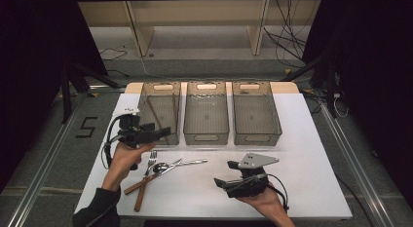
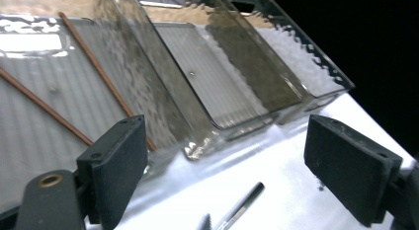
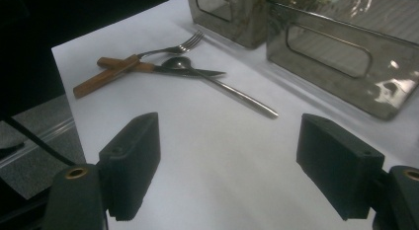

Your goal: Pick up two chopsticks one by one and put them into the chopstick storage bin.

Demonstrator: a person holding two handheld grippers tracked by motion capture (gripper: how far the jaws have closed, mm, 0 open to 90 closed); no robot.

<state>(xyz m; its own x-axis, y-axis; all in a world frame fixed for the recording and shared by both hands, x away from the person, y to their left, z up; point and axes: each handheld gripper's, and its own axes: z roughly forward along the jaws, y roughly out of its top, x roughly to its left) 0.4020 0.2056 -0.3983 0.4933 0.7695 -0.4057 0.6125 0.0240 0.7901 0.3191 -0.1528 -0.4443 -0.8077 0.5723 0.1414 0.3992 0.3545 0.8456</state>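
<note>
While both tongs gape, empty | fork (image 3: 170, 48) w/ wood handle crosses knife (image 3: 163, 68), spoon (image 3: 217, 84)

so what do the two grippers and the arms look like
Both grippers are black with two flat rectangular fingers and a trailing black cable. The right gripper carries a grey three-cornered plate; the left gripper shows none. The left arm wears a dark sleeve.

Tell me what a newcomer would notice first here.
Three clear bins stand in a row at the table's far side, the left one holding two chopsticks. Nearer, a crossed pile of cutlery lies left of centre. The left gripper hovers open at the left bin, the right gripper open over bare table.
</note>
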